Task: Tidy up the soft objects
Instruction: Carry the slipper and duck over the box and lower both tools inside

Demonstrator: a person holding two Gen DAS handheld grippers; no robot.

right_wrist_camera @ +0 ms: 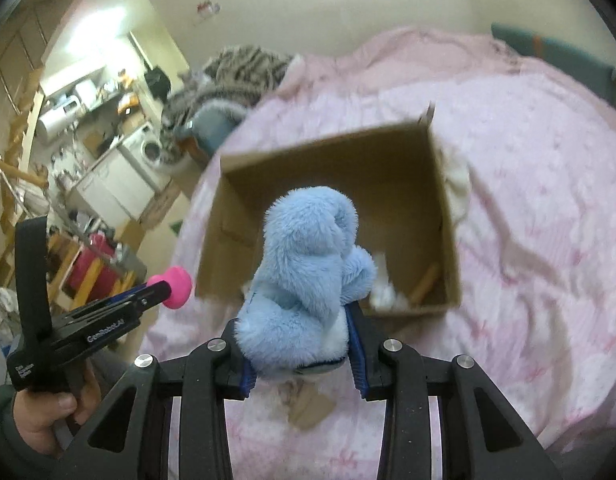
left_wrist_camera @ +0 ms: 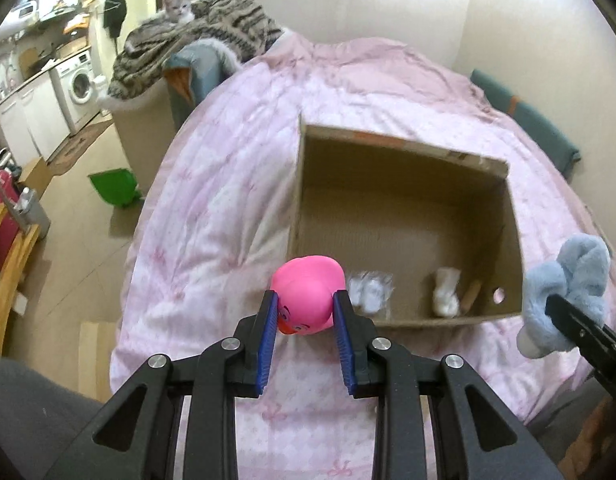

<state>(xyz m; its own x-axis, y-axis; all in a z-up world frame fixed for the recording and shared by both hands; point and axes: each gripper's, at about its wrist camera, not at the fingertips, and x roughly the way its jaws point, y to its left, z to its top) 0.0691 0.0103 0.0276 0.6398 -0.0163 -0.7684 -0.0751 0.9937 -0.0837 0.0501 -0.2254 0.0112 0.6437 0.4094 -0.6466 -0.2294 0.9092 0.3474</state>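
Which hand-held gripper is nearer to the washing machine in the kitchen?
Left. The left hand-held gripper, holding the pink duck, is on the bed's washing machine side. The right hand-held gripper, holding the blue plush, is farther away.

Bedroom surroundings, kitchen area beyond.
Pink quilt [left_wrist_camera: 228,184] covers the bed. A grey-white cat [left_wrist_camera: 179,11] lies on a striped blanket [left_wrist_camera: 212,28] past the bed's far corner. Washing machine [left_wrist_camera: 78,82] against the far wall; green dustpan [left_wrist_camera: 114,186] on the floor; teal cushion [left_wrist_camera: 527,120] by the wall.
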